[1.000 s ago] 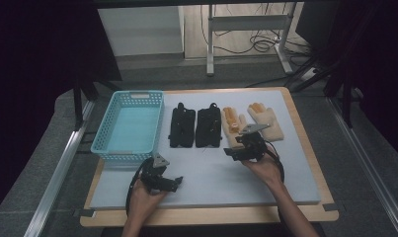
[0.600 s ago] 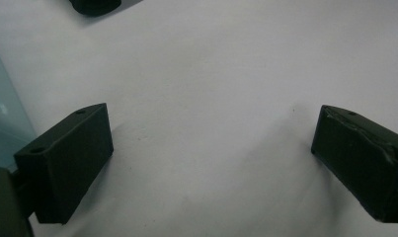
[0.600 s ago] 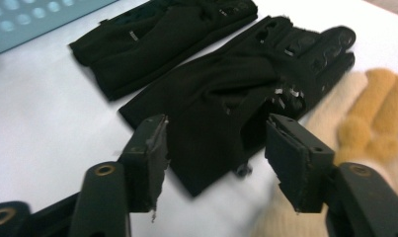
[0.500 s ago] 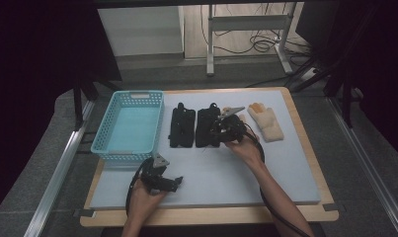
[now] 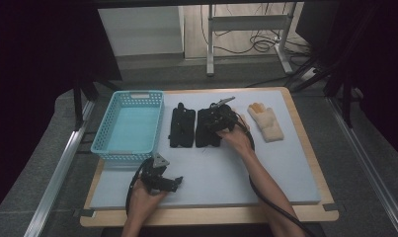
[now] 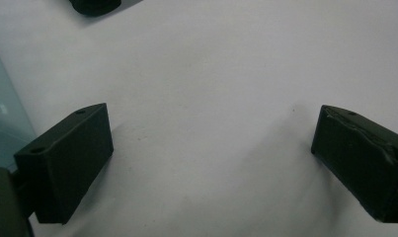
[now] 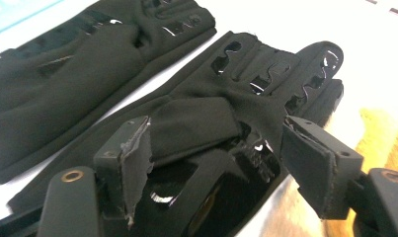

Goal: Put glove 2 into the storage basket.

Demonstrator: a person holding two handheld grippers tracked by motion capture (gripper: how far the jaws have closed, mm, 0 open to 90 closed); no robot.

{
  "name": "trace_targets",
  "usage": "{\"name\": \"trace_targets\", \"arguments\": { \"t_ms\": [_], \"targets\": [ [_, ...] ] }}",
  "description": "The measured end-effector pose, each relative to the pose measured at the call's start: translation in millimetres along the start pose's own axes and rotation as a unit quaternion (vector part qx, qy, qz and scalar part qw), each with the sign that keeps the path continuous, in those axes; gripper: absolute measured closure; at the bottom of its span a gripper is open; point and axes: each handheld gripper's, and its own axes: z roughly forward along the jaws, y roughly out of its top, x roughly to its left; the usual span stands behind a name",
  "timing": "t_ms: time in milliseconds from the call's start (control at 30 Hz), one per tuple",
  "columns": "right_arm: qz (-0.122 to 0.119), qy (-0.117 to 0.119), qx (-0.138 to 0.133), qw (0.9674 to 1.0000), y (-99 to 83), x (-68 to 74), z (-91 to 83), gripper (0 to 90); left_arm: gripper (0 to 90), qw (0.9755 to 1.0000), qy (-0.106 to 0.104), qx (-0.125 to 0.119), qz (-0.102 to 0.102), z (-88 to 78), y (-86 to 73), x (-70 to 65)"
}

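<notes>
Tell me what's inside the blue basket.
Nothing shows inside the basket: its floor looks bare. The strip behind its near wall is hidden. The black gloves lie beside it on the mat.

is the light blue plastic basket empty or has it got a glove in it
Empty. The high view shows the light blue plastic basket with a bare floor, while both black gloves and the tan glove lie on the pad.

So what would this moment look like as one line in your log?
left gripper: open, idle on mat | right gripper: jaws just opened wider, straddling fold of black glove | basket: holds nothing
</notes>
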Motion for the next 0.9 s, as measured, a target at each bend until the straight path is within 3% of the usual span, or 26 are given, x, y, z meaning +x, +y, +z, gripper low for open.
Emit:
{"name": "trace_targets", "arguments": {
  "t_ms": [167, 300, 333, 367, 400, 433, 567, 700, 900],
  "targets": [
    [-0.012, -0.014, 0.028, 0.9994, 2.1, 1.0, 18.0, 26.1, 2.9, 1.0, -0.001, 0.0, -0.003, 0.1, -0.1, -0.3],
    [-0.005, -0.002, 0.035, 0.9994, 1.0, 1.2, 24.1, 36.0, 2.9, 1.0, 0.0, 0.001, 0.0, -0.1, 0.0, -0.1],
    [-0.004, 0.0, 0.037, 0.9993, 1.3, 3.0, 22.8, 47.3, 2.9, 1.0, 0.0, 0.001, 0.001, -0.1, 0.0, 0.0],
    [-0.004, 0.0, 0.037, 0.9993, 1.3, 3.0, 22.8, 47.3, 2.9, 1.0, -0.001, 0.0, -0.001, 0.1, -0.1, -0.2],
    [-0.007, 0.004, 0.04, 0.9992, 1.7, 4.7, 20.1, 65.3, 2.9, 1.0, -0.001, 0.0, -0.001, 0.1, -0.1, -0.2],
    [-0.007, 0.004, 0.04, 0.9992, 1.7, 4.7, 20.1, 65.3, 2.9, 1.0, -0.001, 0.0, 0.0, 0.1, -0.1, -0.2],
    [0.002, 0.011, 0.04, 0.9991, 2.1, 7.4, 17.7, 80.9, 2.9, 1.0, 0.0, 0.0, 0.0, 0.1, 0.0, -0.1],
    [0.003, 0.019, 0.038, 0.9991, 3.7, 5.9, 11.2, 81.8, 2.9, 1.0, 0.0, 0.0, 0.0, 0.1, 0.0, 0.1],
    [-0.007, 0.051, 0.009, 0.9987, 6.3, 15.5, -24.9, 81.8, 2.9, 1.0, 0.0, 0.0, 0.0, 0.1, 0.0, 0.1]
  ]
}}
